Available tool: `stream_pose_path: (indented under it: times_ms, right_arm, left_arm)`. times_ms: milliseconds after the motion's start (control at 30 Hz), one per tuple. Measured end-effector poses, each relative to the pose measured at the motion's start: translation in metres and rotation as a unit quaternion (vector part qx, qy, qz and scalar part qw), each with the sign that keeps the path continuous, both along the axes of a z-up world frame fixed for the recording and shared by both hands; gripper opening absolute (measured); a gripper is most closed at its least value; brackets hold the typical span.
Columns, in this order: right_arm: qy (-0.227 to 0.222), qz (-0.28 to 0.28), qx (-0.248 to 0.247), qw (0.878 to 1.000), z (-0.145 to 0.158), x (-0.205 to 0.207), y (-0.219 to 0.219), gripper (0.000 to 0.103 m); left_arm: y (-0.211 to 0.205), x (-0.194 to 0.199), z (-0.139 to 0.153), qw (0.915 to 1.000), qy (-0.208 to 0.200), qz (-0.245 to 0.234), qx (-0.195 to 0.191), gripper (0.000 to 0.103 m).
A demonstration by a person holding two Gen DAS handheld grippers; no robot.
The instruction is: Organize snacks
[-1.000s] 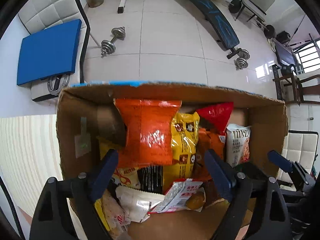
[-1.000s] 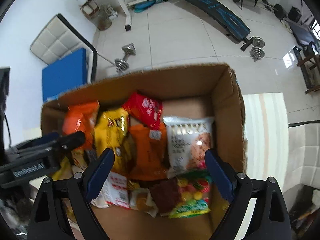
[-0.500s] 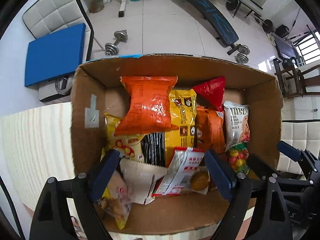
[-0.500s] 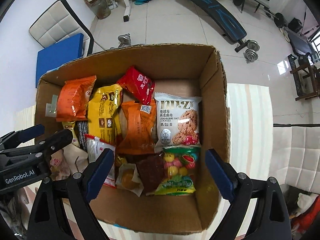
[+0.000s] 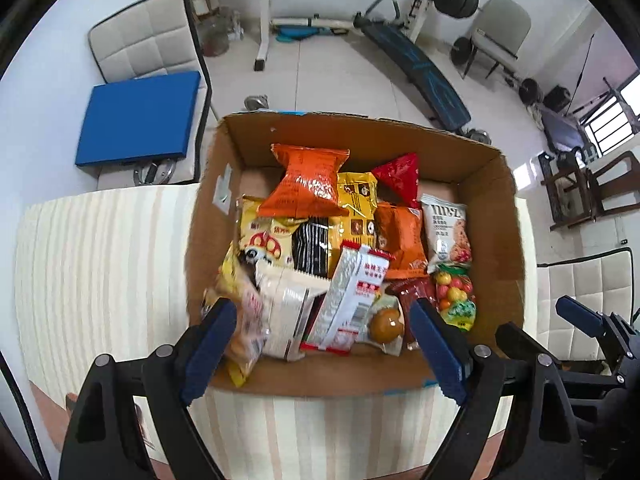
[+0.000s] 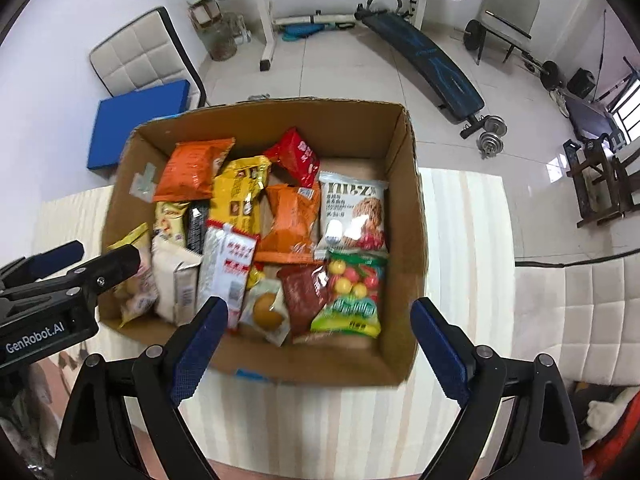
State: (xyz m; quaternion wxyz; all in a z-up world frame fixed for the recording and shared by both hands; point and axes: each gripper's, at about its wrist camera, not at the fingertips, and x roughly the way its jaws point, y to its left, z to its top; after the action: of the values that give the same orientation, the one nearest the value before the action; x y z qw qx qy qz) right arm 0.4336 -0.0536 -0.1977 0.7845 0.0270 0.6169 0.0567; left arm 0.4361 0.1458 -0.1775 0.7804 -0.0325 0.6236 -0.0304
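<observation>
An open cardboard box (image 5: 492,200) (image 6: 404,216) stands on a striped table and holds several snack packs. Among them are an orange bag (image 5: 310,182) (image 6: 192,168), a yellow bag (image 6: 238,192), a red pack (image 5: 398,178) (image 6: 298,156), a cookie pack (image 5: 446,230) (image 6: 354,212), a candy bag (image 5: 454,294) (image 6: 352,294) and a silver-red pack (image 5: 350,300) (image 6: 226,268). My left gripper (image 5: 322,344) is open and empty above the box's near edge. My right gripper (image 6: 318,344) is open and empty, also above the near edge. The left gripper also shows at the left of the right wrist view (image 6: 60,264).
The striped tablecloth (image 5: 100,264) (image 6: 464,240) surrounds the box. Beyond the table are a white chair with a blue pad (image 5: 140,120), a weight bench (image 6: 424,56), a barbell rack and dumbbells (image 6: 490,132). A white padded seat (image 6: 576,320) is at the right.
Both grippers have pulled back and up from the box, so the whole box and table now show. Both stay open and empty.
</observation>
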Motion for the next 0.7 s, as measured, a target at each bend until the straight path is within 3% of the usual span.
stream_pose_path:
  times_ms: [300, 700]
  right_arm:
    - [-0.058, -0.014, 0.003, 0.998, 0.043, -0.073, -0.008, 0.095]
    - [-0.103, -0.026, 0.027, 0.994, 0.087, -0.179, -0.023, 0.095]
  left_arm:
    - [0.0, -0.072, 0.041, 0.9977, -0.067, 0.007, 0.008, 0.088]
    - [-0.006, -0.171, 0.098, 0.9872, -0.157, 0.006, 0.026, 0.088]
